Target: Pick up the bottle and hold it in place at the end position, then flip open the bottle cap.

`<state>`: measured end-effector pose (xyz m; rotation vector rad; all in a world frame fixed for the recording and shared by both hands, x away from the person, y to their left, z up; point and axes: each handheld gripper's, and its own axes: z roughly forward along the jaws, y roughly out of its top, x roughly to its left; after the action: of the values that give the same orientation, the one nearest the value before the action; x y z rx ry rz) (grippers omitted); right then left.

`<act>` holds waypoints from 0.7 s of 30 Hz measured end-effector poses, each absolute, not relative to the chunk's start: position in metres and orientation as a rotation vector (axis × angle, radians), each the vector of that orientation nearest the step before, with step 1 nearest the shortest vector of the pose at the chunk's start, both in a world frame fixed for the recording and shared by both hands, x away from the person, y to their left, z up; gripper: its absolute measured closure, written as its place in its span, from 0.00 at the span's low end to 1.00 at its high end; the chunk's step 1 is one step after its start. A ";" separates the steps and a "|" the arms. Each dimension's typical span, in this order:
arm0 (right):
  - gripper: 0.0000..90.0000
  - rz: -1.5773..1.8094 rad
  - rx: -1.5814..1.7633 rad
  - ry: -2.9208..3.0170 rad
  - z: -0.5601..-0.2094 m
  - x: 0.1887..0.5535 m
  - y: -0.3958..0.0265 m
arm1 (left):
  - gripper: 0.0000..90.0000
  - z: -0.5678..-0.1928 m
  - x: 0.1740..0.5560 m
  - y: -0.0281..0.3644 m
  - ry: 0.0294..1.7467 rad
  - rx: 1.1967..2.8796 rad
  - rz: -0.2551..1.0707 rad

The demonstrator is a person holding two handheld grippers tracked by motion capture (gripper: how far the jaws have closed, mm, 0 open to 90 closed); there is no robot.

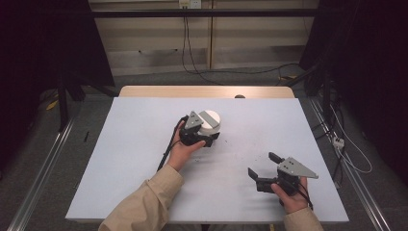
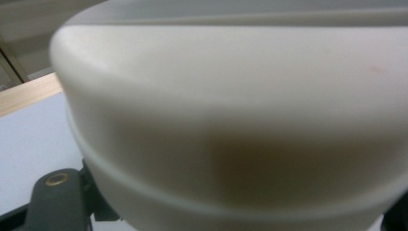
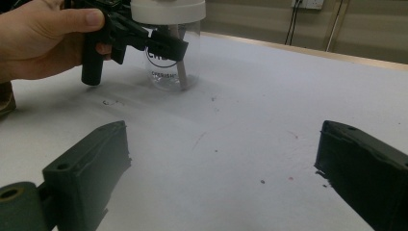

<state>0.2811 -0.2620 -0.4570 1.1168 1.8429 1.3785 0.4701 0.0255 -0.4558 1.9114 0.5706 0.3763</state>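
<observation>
Clear jar (image 3: 169, 57) with a white lid (image 1: 210, 118), standing upright on the white tabletop (image 1: 134, 159), a little past the middle toward the far edge. Inside, a thin pale stick (image 3: 181, 72), leaning, lower end on the jar's bottom; nothing else made out within. See-through wall printed with a dark round mark and a small line of letters below it, too small to read. Lid broad, smooth, round-shouldered, with a fine seam running around it lower down, blurred and very close in the left gripper view (image 2: 231, 120). Long axis of the jar vertical, lid up, base flat on the tabletop. Left claw (image 1: 208, 136) pinching the jar just under the lid, black jaws on either side of the clear wall, held by the left hand (image 1: 182, 150) with the thumb on top of the gripper. Right claw (image 1: 262, 165) spread wide, nothing between its jaws, low over the tabletop near the front right corner, well apart from the jar, in the right hand (image 1: 291, 197).
</observation>
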 end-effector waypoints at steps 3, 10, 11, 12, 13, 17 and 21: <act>0.05 1.383 1.115 1.848 -0.456 0.284 -0.260 | 0.21 -0.456 0.470 0.026 0.567 1.916 0.376; 0.05 1.375 1.100 1.881 -0.453 0.290 -0.251 | 0.20 -0.456 0.470 0.027 0.572 1.916 0.367; 0.05 1.377 1.102 1.883 -0.451 0.292 -0.250 | 0.21 -0.456 0.470 0.027 0.573 1.916 0.367; 0.05 1.372 1.103 1.887 -0.450 0.293 -0.249 | 0.20 -0.457 0.470 0.027 0.576 1.914 0.362; 0.06 1.372 1.108 1.886 -0.449 0.294 -0.249 | 0.21 -0.457 0.470 0.027 0.576 1.914 0.361; 0.07 1.368 1.120 1.889 -0.447 0.297 -0.247 | 0.21 -0.457 0.470 0.027 0.574 1.913 0.363; 0.09 1.363 1.142 1.889 -0.445 0.303 -0.243 | 0.21 -0.457 0.470 0.027 0.574 1.912 0.364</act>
<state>0.3034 -0.2427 -0.4447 1.1424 1.8894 1.3625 0.4695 0.0273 -0.4574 1.9118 0.5743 0.3635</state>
